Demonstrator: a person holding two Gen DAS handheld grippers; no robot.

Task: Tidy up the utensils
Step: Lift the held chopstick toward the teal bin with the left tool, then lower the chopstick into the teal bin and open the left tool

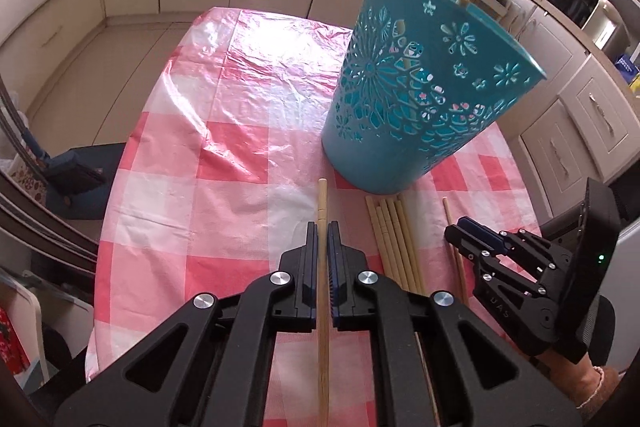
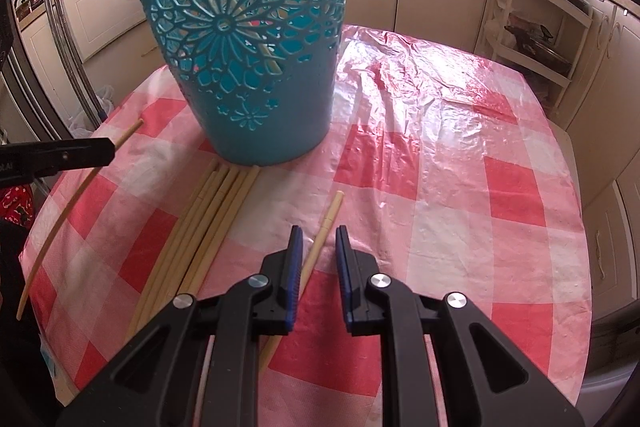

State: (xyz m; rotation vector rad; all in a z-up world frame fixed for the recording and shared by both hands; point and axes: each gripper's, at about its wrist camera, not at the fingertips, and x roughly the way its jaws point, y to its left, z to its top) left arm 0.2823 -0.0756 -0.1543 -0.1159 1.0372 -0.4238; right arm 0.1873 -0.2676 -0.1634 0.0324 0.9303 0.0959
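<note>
A table [image 2: 460, 187] in a pink-checked cloth bears a teal basket [image 2: 248, 47] and loose chopsticks [image 2: 200, 227] (bunched at its base).

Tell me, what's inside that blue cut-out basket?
Through the basket's cut-outs and above its rim, at least one pale chopstick stands inside. The solid lower wall hides the bottom, so I can't count them.

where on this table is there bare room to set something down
Free: the tablecloth on the right gripper's outer side, and beyond the teal basket to the far edge. Crowded: the near strip at the basket's base, with the chopstick bundle, a stray chopstick and both grippers.
</note>
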